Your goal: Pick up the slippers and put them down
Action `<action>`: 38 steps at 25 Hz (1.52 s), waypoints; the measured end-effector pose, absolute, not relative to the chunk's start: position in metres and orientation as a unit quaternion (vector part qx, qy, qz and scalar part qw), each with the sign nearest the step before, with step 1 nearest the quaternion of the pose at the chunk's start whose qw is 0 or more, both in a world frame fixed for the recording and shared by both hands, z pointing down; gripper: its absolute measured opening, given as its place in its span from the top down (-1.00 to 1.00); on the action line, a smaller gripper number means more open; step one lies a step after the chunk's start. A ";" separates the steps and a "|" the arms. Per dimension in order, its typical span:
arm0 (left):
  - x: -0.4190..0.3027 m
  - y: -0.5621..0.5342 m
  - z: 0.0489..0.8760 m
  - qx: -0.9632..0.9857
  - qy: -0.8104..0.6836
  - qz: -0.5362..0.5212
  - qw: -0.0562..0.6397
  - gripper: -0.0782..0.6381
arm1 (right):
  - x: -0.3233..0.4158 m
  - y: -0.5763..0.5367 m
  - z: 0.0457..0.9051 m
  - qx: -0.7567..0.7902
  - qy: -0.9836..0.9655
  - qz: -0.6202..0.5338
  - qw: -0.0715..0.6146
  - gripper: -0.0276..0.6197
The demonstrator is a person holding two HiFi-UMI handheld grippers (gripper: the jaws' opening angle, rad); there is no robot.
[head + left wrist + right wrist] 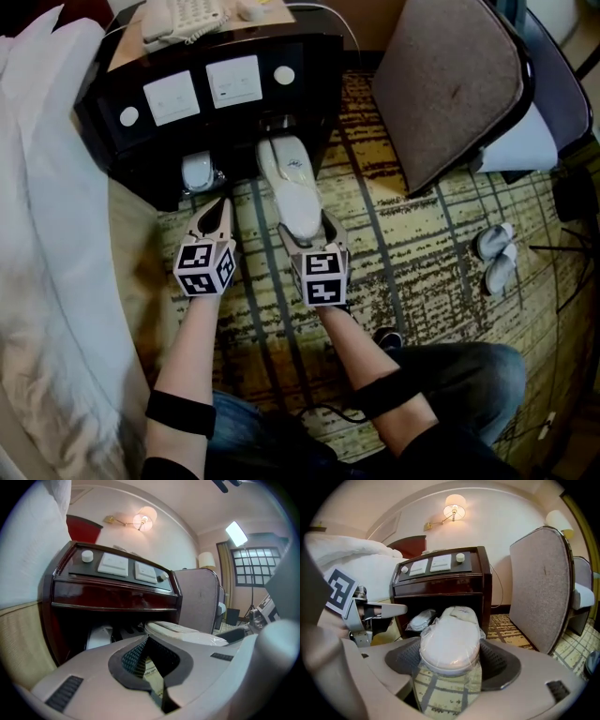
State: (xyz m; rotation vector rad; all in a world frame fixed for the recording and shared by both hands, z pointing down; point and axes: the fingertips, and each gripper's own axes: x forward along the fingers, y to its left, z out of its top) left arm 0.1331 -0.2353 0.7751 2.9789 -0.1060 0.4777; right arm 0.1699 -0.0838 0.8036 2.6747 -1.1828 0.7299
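"In front of the nightstand (309,103), what did the right gripper (309,228) have?"

"The wrapped slippers (291,183), pinched at their near end, the far end pointing at the nightstand's open bottom. Only the right gripper view showed the plastic wrap."

"And the left gripper (216,214)?"

"Pressed together on nothing, just beside the other. Its own view made that plain."

"Anything else about?"

"A second wrapped pack (197,172) lay inside the compartment. Only from above could I see a loose pair (495,255) on the carpet (422,234) near the chair (459,84), which crowded the right. The bed (47,187) hemmed in the left."
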 end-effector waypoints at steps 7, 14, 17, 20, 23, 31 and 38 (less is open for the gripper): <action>0.128 -0.235 0.779 0.985 -0.031 0.162 0.052 0.77 | 0.133 -0.042 0.827 0.887 -0.371 0.265 0.067 -0.28; 0.127 -0.239 0.784 0.984 -0.037 0.165 0.055 0.77 | 0.097 -0.020 0.850 0.887 -0.363 0.277 0.075 -0.28; 0.128 -0.238 0.784 0.984 -0.035 0.165 0.055 0.77 | 0.086 -0.014 0.869 0.880 -0.366 0.293 0.080 -0.28; 0.131 -0.236 0.783 0.984 -0.033 0.164 0.054 0.77 | 0.084 -0.011 0.894 0.873 -0.362 0.316 0.082 -0.28; 0.131 -0.234 0.786 0.984 -0.031 0.167 0.052 0.77 | 0.078 -0.007 0.926 0.857 -0.365 0.352 0.091 -0.29; 0.130 -0.235 0.788 0.983 -0.032 0.172 0.051 0.77 | 0.055 0.009 0.975 0.825 -0.364 0.419 0.108 -0.35; 0.129 -0.236 0.791 0.983 -0.030 0.174 0.045 0.77 | 0.037 0.023 1.006 0.801 -0.356 0.461 0.136 -0.47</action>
